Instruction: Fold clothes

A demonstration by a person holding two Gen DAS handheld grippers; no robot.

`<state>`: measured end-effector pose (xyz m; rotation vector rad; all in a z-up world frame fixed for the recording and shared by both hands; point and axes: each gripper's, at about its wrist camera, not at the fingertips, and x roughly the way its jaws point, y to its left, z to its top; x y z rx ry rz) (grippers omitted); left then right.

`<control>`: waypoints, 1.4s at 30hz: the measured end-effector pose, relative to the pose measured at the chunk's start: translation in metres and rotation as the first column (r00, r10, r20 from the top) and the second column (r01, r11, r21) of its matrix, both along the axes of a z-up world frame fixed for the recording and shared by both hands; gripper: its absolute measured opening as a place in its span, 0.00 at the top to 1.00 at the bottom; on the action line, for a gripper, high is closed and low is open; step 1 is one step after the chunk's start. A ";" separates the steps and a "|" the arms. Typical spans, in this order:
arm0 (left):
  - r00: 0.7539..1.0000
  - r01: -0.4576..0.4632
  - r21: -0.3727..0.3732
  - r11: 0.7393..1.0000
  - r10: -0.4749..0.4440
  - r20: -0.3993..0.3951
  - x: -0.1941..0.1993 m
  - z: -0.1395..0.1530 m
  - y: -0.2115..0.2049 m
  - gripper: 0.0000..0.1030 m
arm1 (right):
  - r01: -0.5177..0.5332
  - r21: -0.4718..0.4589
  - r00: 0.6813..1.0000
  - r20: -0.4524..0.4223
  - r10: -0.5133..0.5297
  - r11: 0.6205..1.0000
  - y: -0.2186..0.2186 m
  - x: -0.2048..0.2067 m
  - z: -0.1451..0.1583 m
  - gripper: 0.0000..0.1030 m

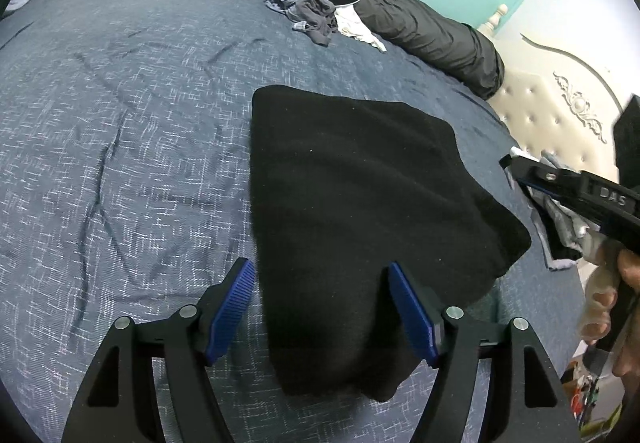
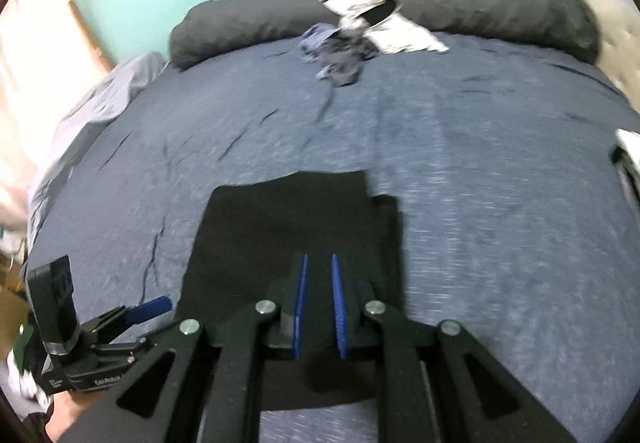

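Observation:
A black folded garment lies flat on the blue-grey bedspread; the right wrist view shows it too. My left gripper hovers over its near end, open wide, blue pads on either side and nothing between them. It also appears low on the left of the right wrist view. My right gripper is above the garment's near part, its pads parallel with a narrow gap, holding nothing. The left wrist view shows it side-on at the right edge, raised off the bed.
A loose heap of blue, white and black clothes lies at the far side against a dark rolled duvet. More crumpled clothes sit at the bed's right edge by a cream headboard. A hand holds the right gripper.

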<state>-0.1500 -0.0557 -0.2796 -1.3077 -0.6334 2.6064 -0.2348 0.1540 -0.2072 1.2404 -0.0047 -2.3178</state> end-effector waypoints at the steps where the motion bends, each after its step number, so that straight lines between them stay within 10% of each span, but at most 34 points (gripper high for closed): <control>1: 1.000 0.000 0.000 1.000 0.000 0.003 0.000 -0.001 0.000 0.28 | -0.011 0.004 1.000 0.015 0.011 1.000 -0.005 -0.003 -0.008 0.89; 14: 0.997 0.062 -0.025 0.998 -0.060 0.047 -0.006 -0.010 0.018 0.25 | 0.198 0.091 0.975 0.082 -0.205 0.976 0.045 -0.005 -0.091 1.00; 30: 0.997 0.051 -0.033 0.998 -0.049 0.053 -0.006 -0.010 0.015 0.25 | 0.015 -0.048 1.000 -0.007 -0.015 0.999 -0.002 -0.027 -0.005 1.00; 42: 0.995 0.085 -0.035 0.996 -0.083 0.054 -0.005 -0.014 0.013 0.25 | 0.020 0.062 0.984 0.174 -0.030 0.998 -0.037 -0.083 -0.073 1.00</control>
